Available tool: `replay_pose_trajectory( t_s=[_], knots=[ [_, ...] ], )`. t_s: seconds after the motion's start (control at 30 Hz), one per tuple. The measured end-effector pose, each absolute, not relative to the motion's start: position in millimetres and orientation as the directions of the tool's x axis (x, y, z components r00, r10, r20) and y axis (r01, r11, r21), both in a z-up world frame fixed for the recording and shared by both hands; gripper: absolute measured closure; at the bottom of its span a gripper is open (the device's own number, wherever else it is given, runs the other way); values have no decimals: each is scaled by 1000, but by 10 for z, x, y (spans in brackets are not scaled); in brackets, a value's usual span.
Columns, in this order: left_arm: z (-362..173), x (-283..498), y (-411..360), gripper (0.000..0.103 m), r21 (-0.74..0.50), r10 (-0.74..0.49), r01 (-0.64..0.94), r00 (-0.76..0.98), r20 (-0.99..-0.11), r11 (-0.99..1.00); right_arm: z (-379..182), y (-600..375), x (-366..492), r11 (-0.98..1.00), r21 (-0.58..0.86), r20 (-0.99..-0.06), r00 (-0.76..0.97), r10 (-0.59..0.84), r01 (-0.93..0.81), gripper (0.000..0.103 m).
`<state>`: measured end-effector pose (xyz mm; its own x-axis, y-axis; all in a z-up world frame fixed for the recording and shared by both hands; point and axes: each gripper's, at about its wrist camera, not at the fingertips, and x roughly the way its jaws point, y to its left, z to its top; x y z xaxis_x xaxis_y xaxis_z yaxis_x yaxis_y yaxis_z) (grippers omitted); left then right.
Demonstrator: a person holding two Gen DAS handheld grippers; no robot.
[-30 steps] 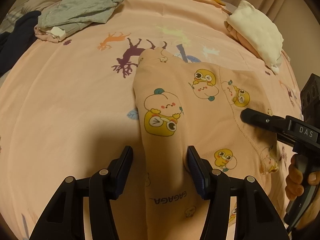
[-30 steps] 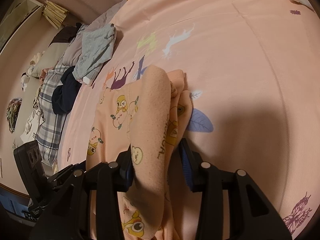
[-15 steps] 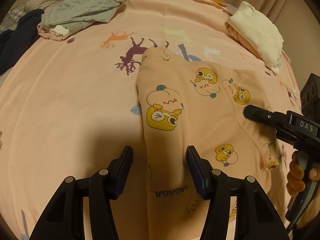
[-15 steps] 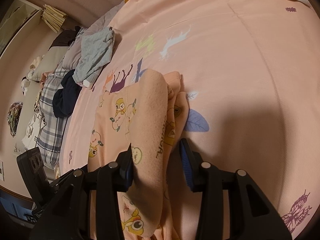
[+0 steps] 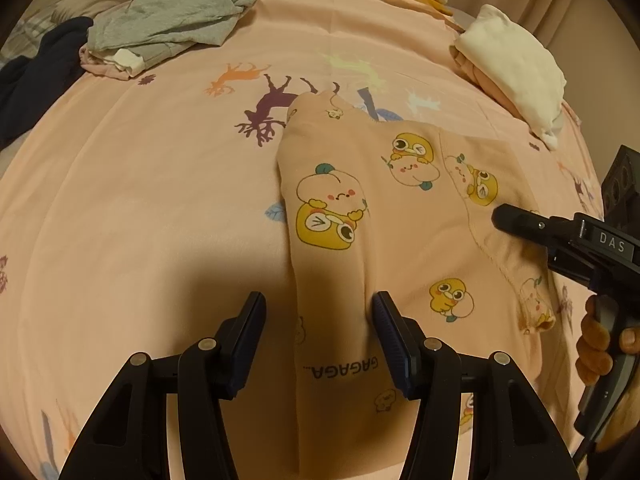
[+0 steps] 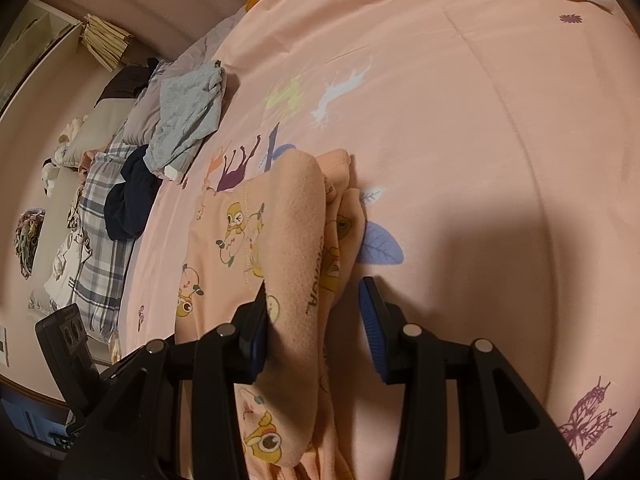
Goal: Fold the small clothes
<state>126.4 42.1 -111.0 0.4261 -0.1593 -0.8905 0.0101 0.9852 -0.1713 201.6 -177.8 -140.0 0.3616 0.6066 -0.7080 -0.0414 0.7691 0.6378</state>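
Observation:
A peach children's garment [image 5: 360, 184] printed with yellow cartoon figures lies on the bed sheet [image 5: 140, 200], its left side folded in. My left gripper [image 5: 318, 320] stands open over the near end of that fold. Its right pad [image 5: 386, 332] touches the cloth and the left pad stays clear. In the right wrist view the garment [image 6: 224, 240] forms a raised ridge showing its fleecy inside. My right gripper [image 6: 312, 308] is open around this ridge. Its left pad [image 6: 258, 332] rests against the cloth and the right pad is apart. Its finger [image 5: 516, 220] reaches over the garment's right edge.
A grey garment pile [image 5: 172, 12] and a dark navy one [image 5: 36, 76] lie at the far left. A cream folded stack [image 5: 516, 64] sits at the far right. A plaid cloth [image 6: 100, 216] runs along the bed's side. A hand [image 5: 596, 344] grips the right tool.

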Motion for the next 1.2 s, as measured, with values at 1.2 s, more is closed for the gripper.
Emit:
replay_pose_trajectory(
  t_s=[1.2],
  knots=[
    [-1103, 1124, 510, 46, -155, -135, -13, 420, -897, 988, -1389, -1831, 1964, 781, 624, -717, 372, 589, -32, 60]
  ],
)
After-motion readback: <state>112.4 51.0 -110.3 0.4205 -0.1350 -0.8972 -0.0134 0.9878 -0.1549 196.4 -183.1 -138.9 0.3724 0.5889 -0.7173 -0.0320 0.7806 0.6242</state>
